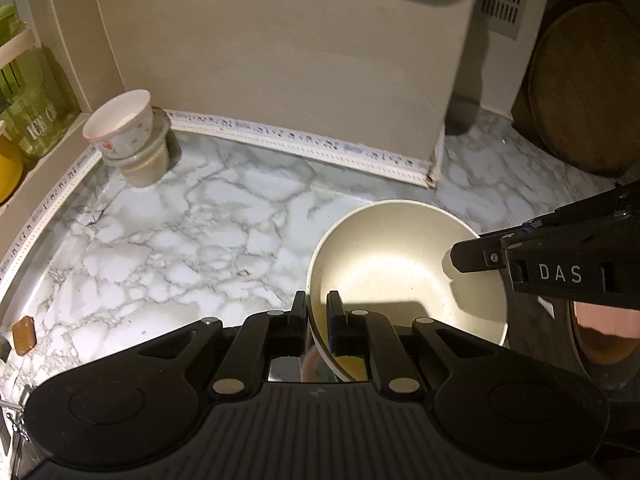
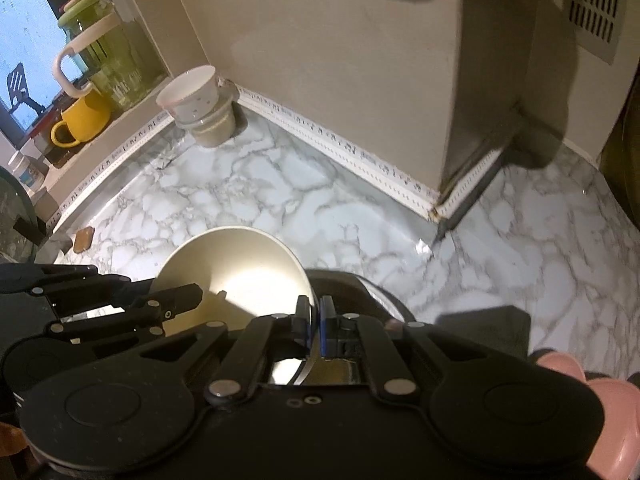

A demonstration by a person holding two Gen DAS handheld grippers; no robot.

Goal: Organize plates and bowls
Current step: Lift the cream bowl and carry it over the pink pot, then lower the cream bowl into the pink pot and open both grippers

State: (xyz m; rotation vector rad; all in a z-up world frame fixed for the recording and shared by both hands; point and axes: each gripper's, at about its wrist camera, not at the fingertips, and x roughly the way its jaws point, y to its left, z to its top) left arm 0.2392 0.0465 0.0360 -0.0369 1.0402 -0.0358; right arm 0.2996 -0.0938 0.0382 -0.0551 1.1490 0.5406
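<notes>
A cream bowl is held over the marble counter. My left gripper is shut on its near left rim, one finger inside and one outside. My right gripper is shut on the opposite rim of the same bowl. The right gripper shows in the left wrist view at the bowl's right edge. The left gripper's fingers show in the right wrist view at the bowl's left side. Small stacked bowls stand in the far left corner, also seen in the right wrist view.
A wooden board leans at the far right. A green jar and a yellow mug stand on the window ledge. A small brown piece lies on the counter at left. A wall column juts out mid-right.
</notes>
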